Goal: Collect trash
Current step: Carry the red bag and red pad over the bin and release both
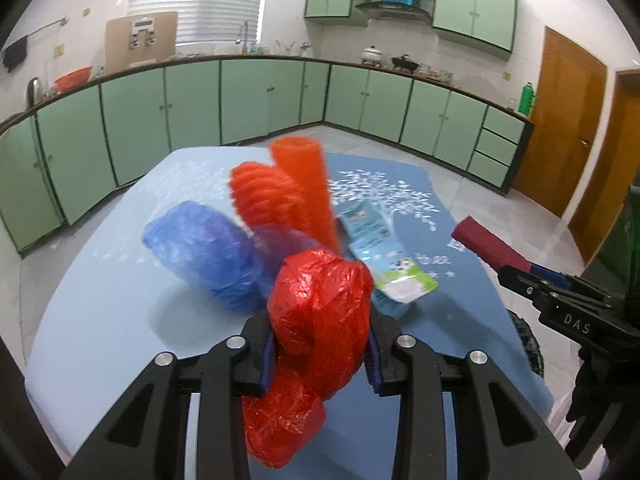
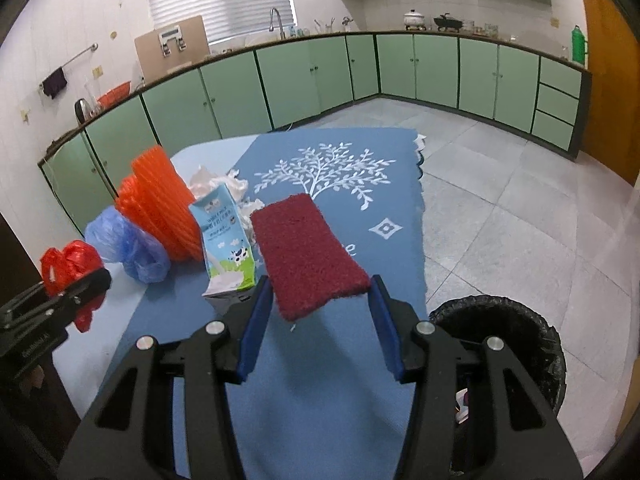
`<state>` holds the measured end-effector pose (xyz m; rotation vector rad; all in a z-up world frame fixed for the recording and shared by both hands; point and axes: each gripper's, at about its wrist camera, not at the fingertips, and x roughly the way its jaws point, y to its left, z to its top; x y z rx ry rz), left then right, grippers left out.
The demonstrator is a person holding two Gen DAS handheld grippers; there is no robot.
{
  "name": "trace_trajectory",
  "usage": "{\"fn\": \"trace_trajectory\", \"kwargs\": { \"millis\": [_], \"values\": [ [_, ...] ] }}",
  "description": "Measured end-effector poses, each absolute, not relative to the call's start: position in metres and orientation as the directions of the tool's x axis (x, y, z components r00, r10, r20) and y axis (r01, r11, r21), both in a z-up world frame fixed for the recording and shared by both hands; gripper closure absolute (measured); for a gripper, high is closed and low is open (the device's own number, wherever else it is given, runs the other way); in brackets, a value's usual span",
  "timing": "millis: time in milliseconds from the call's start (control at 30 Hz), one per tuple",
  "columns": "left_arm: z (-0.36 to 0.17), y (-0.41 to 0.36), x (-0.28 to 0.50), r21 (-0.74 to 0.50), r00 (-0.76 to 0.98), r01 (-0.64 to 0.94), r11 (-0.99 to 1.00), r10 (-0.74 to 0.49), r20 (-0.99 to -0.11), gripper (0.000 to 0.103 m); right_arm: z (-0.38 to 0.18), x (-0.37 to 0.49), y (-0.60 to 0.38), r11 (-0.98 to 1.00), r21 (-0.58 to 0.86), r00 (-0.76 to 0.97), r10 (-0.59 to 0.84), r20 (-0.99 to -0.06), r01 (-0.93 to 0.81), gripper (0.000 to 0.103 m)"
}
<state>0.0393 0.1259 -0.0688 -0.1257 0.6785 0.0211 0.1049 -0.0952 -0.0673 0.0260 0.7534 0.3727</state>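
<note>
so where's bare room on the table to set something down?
Free: the mat around the tree print, right of the milk carton. Crowded: left of the carton, orange mesh and blue bag.

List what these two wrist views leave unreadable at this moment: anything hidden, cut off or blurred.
- Trash bin: right wrist view, contents mostly hidden by the right gripper and the dark liner.
- Red plastic bag: left wrist view, lower part hidden behind the left gripper.
- Milk carton: left wrist view, print blurred.
- White crumpled stuff: right wrist view, mostly hidden behind the carton; paper or plastic unclear.
</note>
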Motion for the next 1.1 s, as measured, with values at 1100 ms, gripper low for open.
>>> {"fn": "trace_trajectory", "kwargs": {
  "millis": [1100],
  "values": [
    [-0.060,-0.062,0.088,-0.112,0.726,0.395,0.912,-0.384,-0.570,0.069,-0.055,0.052,-0.254,0.990,0.143,0.774,0.076,-0.628,0.019,0.055]
  ]
}}
